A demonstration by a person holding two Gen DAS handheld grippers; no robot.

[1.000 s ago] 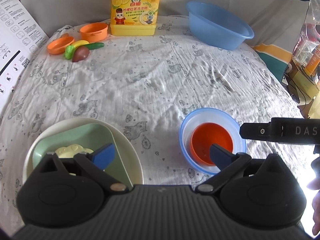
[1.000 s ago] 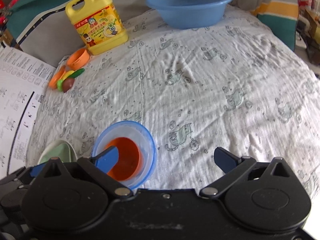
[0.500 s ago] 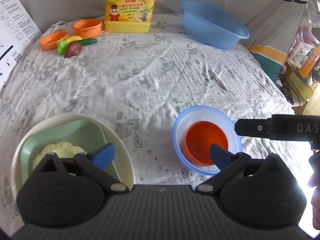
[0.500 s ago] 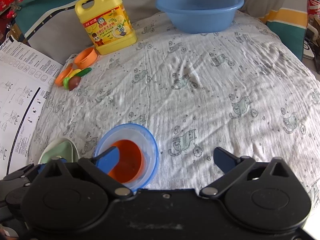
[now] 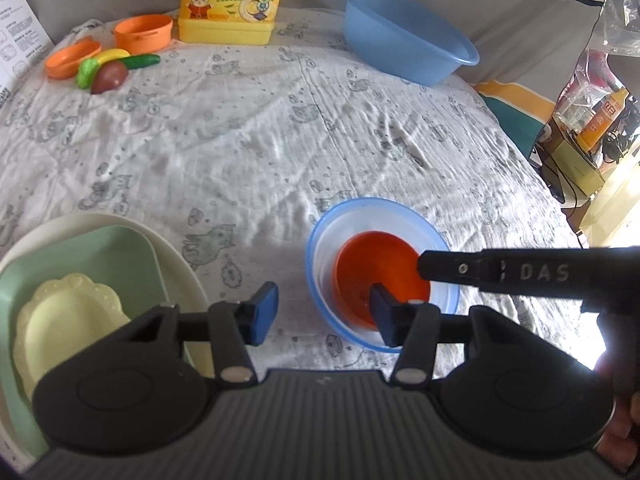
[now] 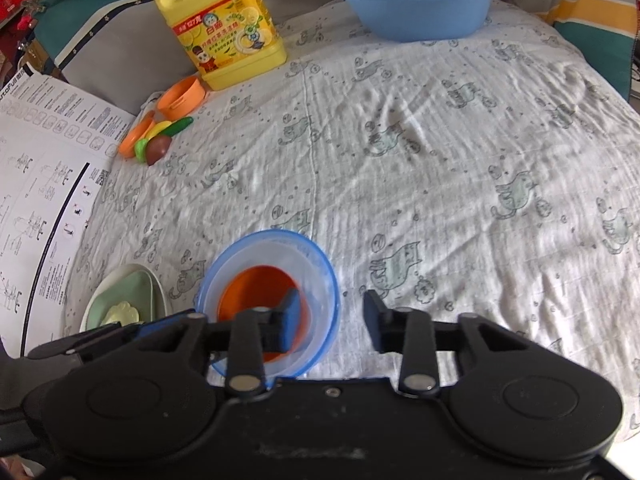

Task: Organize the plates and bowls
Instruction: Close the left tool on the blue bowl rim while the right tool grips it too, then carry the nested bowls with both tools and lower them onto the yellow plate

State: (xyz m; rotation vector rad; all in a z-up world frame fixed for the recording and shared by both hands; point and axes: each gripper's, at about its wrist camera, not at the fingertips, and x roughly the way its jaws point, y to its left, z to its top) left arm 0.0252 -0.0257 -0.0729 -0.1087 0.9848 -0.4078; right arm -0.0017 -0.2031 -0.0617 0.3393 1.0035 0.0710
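A clear bowl with a blue rim [image 5: 320,256] holds an orange bowl [image 5: 376,264]; both also show in the right wrist view [image 6: 320,276] [image 6: 248,292]. A white plate [image 5: 176,264] carries a green square plate [image 5: 88,256] and a pale yellow scalloped dish [image 5: 68,320]. My left gripper [image 5: 320,312] is open, its right finger over the orange bowl, its left finger over the cloth. My right gripper [image 6: 332,316] is open and straddles the clear bowl's right rim, its left finger inside.
A large blue basin [image 5: 404,52] and a yellow detergent jug [image 5: 232,0] stand at the back. An orange cup [image 5: 142,32], orange lid and toy vegetables [image 5: 108,72] lie at back left. A printed sheet [image 6: 44,184] lies on the left.
Both grippers' jaws have narrowed from wide open. The left gripper has shifted right, off the plates toward the bowls. The right gripper has moved so its fingers straddle the clear bowl's rim.
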